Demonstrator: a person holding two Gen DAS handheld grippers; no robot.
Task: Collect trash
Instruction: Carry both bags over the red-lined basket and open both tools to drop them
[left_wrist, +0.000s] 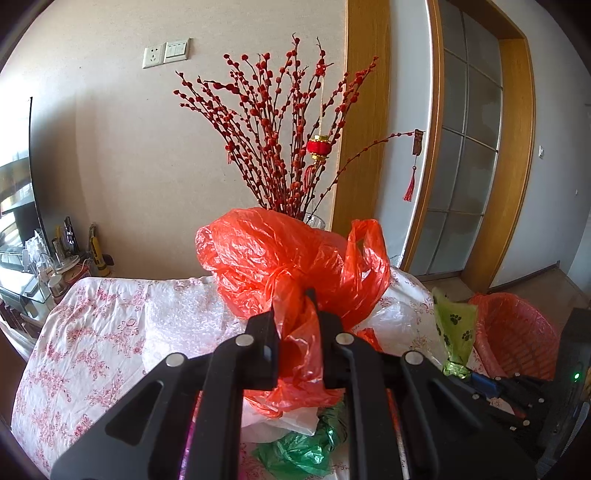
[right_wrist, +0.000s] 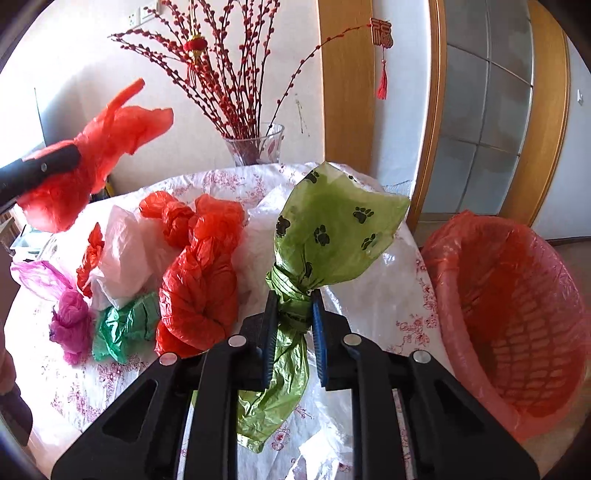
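While the table (right_wrist: 122, 387) under its floral cloth carries the loose trash, both grippers are clenched on bags lifted above it. Just off the table's right edge stands the basket (right_wrist: 517, 314), lined with red film. On the table lie a knotted red bag (right_wrist: 199, 280), a white bag (right_wrist: 125, 251), a dark green bag (right_wrist: 125, 325) and a pink bag (right_wrist: 70, 317), close together toward its left side. At the table's far edge stands a glass vase (right_wrist: 258, 146) of red branches.

The left gripper (left_wrist: 297, 325) pinches a red bag (left_wrist: 280, 258) by its gathered neck, jaws nearly closed; from the right wrist view it hangs above the table's left end. The right gripper (right_wrist: 293, 314) squeezes the knot of a paw-print bag (right_wrist: 332, 236), light green, held over the table's right side, near the basket. Both tools point forward and tilt downward.
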